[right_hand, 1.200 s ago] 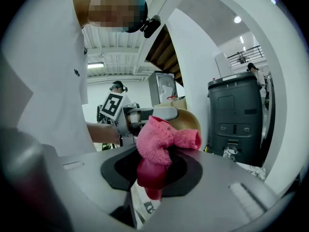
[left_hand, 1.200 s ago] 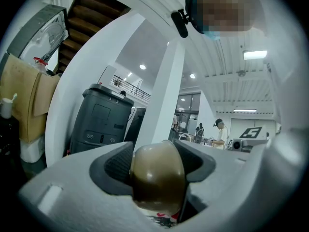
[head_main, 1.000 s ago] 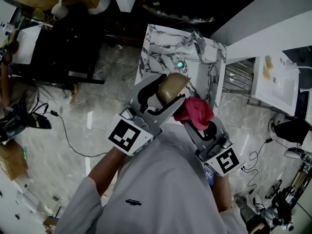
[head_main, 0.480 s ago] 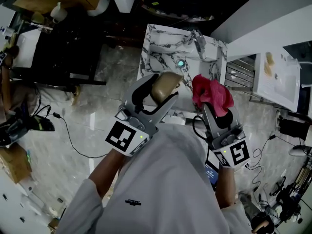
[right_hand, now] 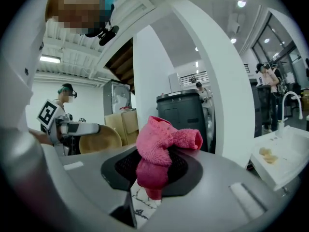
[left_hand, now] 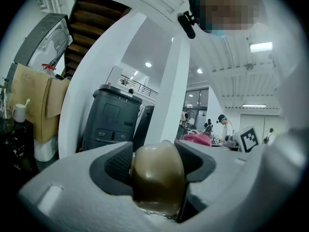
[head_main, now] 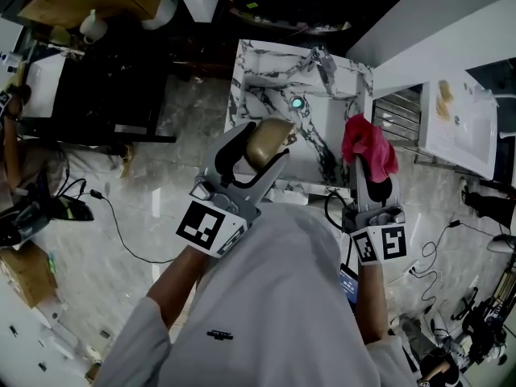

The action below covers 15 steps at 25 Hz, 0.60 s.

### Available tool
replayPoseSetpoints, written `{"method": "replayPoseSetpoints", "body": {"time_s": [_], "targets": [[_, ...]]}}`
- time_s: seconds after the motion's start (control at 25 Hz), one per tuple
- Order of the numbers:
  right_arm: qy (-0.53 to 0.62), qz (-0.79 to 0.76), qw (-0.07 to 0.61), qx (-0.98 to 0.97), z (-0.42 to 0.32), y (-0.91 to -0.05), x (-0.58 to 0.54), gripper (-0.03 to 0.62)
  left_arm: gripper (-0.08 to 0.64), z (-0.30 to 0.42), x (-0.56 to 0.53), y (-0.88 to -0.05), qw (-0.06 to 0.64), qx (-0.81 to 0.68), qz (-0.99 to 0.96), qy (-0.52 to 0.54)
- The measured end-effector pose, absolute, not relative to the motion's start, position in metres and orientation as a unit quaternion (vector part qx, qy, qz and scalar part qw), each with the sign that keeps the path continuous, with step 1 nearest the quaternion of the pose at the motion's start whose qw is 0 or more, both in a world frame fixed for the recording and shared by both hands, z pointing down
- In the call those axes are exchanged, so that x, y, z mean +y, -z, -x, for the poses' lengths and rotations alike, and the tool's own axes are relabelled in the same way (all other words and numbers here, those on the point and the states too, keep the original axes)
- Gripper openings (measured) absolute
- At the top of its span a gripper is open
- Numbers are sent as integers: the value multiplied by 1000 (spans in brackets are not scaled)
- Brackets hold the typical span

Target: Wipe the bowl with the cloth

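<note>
Head view: left tool [head_main: 261, 148] clamps bowl [head_main: 272, 135]; right tool [head_main: 370, 170] pinches cloth [head_main: 368, 143], well apart.

free: gap between bowl [head_main: 270, 139] and cloth [head_main: 368, 147] | obstacles below: marble sink [head_main: 266, 79], faucet [head_main: 325, 63]

The bowl [head_main: 268, 139] is left of the cloth [head_main: 368, 147], apart, with the counter [head_main: 260, 77] beyond both.

L gripper [head_main: 264, 142] & R gripper [head_main: 369, 164] raised, apart, jaws clamped
</note>
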State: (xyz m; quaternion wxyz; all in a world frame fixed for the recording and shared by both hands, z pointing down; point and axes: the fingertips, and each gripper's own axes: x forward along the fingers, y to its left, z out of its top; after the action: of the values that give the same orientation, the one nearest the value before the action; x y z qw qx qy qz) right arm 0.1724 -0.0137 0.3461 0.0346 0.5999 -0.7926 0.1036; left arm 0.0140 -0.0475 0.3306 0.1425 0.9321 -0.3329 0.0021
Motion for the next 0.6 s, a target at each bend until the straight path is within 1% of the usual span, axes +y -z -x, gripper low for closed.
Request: {"method": "replayPoseSetpoints", "body": {"time_s": [0.6], "targets": [[-138,-631,55,-762,-184,-381,-12,100,276,-12,-45,-343,155,-349,-924,-17]]}}
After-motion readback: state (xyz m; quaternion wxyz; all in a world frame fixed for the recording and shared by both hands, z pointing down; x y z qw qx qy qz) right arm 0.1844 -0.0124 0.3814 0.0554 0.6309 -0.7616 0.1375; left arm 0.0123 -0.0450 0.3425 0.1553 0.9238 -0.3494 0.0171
